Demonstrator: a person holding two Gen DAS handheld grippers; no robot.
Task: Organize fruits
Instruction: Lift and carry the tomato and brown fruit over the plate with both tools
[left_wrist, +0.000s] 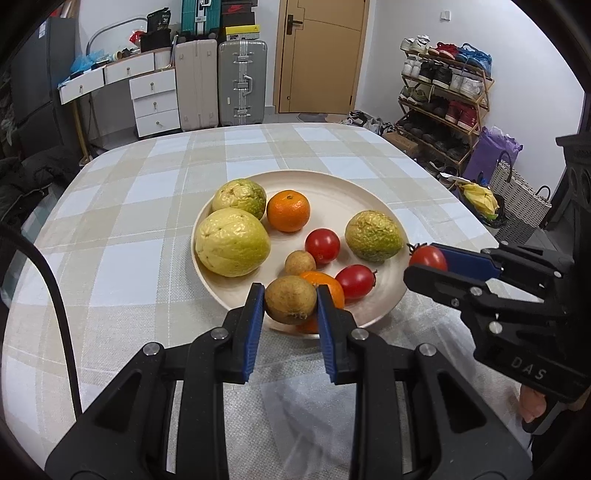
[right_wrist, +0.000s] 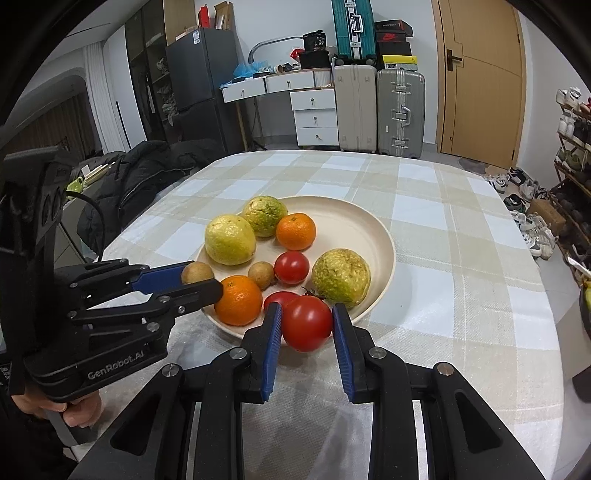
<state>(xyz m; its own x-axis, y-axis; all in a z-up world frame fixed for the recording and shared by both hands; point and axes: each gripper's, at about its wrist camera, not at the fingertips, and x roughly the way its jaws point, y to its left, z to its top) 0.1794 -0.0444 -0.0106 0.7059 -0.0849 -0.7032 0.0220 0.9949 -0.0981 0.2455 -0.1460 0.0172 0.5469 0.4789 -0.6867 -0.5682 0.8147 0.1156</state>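
Item one: my left gripper (left_wrist: 290, 300), black plastic with ribbed blue pads, pinches a round, dull brown fruit (left_wrist: 290, 301) with a rough matte skin at lower centre of the left wrist view, over the near rim of the plate (left_wrist: 343, 192).

Item two: my right gripper (right_wrist: 306, 325) grips a glossy red tomato (right_wrist: 307, 322), smooth and slightly flattened, at lower centre of the right wrist view, also at the near rim. Both pads touch its sides.

Item three: the plate, a wide, shallow, cream-coloured round dish with a matte finish, mid-frame in both views.

Contents, left wrist view:
- large pale yellow guava (left_wrist: 232, 242), lumpy skin, left side of the plate
- smaller yellow-green guava (left_wrist: 242, 197) behind it, touching
- green-mottled guava (left_wrist: 373, 236), wrinkled, right side
- mandarin orange (left_wrist: 288, 210), pebbled peel, upper centre
- second orange (left_wrist: 327, 288), partly hidden behind the held brown fruit
- round tomato (left_wrist: 322, 245), centre
- oval tomato (left_wrist: 355, 281), near right
- small brown fruit (left_wrist: 300, 263), centre, beside the round tomato

Item four: the tablecloth (left_wrist: 147, 206), woven fabric in beige, white and pale blue checks, covers a rounded table.
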